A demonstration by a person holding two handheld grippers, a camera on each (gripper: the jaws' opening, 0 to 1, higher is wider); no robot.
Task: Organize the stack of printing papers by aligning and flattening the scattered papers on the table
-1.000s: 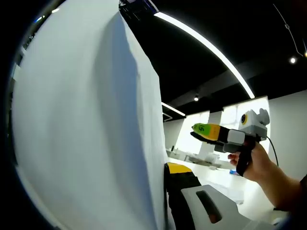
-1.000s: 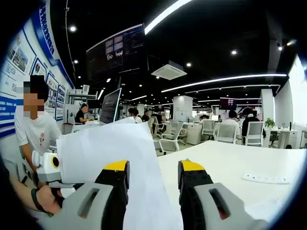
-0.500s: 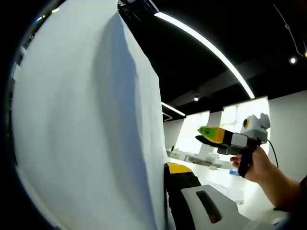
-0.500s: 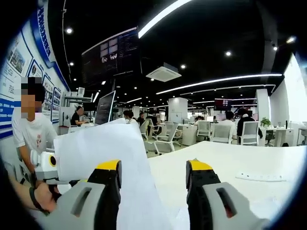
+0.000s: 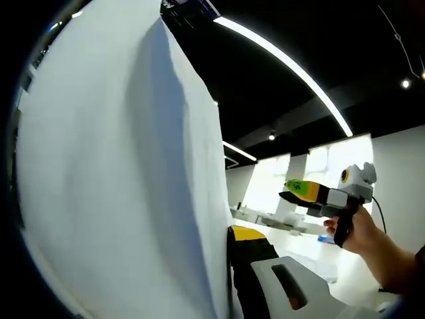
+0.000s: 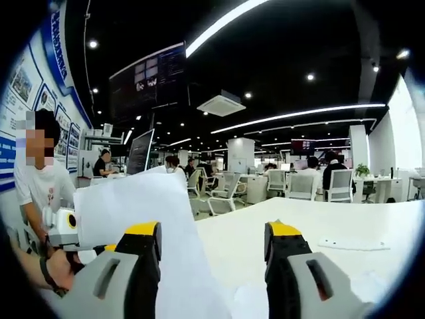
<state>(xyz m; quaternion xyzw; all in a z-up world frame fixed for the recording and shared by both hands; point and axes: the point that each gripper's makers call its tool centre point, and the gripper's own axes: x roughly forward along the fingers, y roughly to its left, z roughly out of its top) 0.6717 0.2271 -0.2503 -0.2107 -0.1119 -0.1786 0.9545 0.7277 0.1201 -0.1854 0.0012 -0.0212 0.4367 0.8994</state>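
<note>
A white desk (image 6: 319, 219) is stretching away under the ceiling lights, carrying a flat white object (image 6: 348, 244) (too small to identify) near its right side.

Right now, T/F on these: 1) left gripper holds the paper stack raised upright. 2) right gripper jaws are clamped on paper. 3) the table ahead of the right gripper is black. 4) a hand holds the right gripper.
1) Left gripper holds the paper stack raised upright: true; the sheets stand on edge, off the table.
2) Right gripper jaws are clamped on paper: false; they stand apart with nothing between them.
3) The table is black: false; it is white.
4) A hand holds the right gripper: true.
</note>
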